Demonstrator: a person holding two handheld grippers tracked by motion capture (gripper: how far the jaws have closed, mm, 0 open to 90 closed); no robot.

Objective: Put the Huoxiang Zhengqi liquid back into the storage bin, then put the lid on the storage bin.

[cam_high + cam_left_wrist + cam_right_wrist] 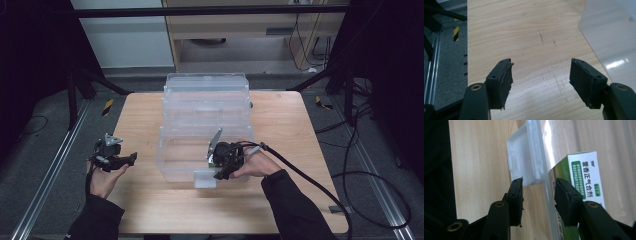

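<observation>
The right hand-held gripper [537, 195] is spread, its jaws straddling the near wall of a clear plastic box [205, 125] beside the box's white latch [524, 157], with a green-and-white carton [584, 177] against the inner jaw. The left hand-held gripper [540, 75] is spread wide over bare desk [529, 32], just left of the box.

The table [150, 200] is pale wood with a fine grain and a smooth, faintly sheened finish. The storage box [205, 95] is clear, glossy plastic; its latch [524, 155] is milky, translucent plastic. The carton [586, 172] looks like smooth printed cardboard. The gripper pads [505, 82] are matt black, rough and frayed at the edges.
</observation>
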